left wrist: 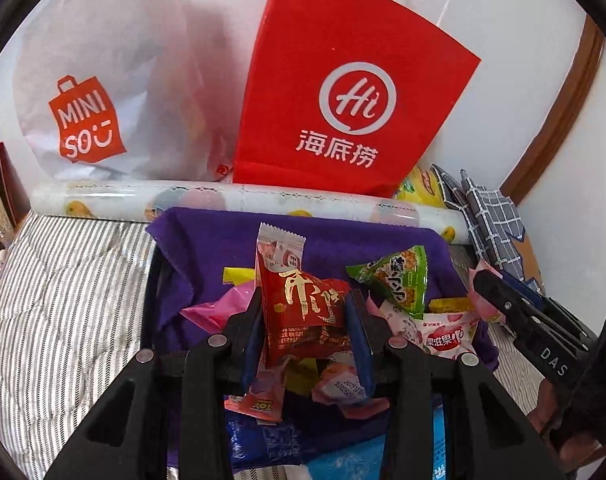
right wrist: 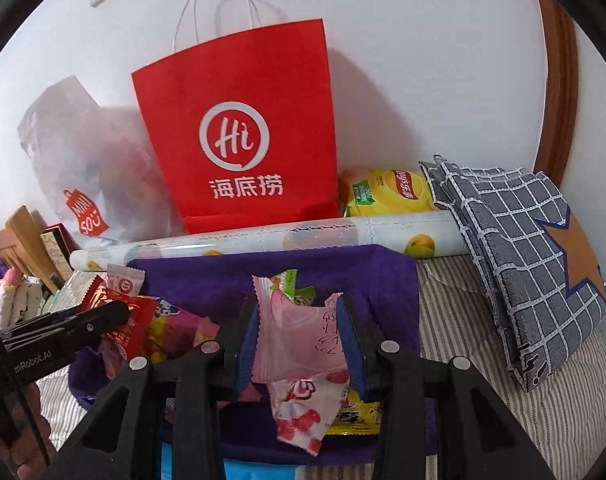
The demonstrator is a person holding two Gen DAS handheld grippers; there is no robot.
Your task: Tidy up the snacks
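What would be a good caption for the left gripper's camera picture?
Left gripper clamps a red snack packet above a purple cloth.

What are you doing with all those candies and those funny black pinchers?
A person is sorting snacks with a gripper in each hand. The left gripper is shut on a red snack packet, and the right gripper is shut on a pink snack packet. Both hang over a purple cloth heaped with more small snacks, like a green triangle packet. Behind stand a red paper bag and a white Miniso bag, next to a yellow chips bag.
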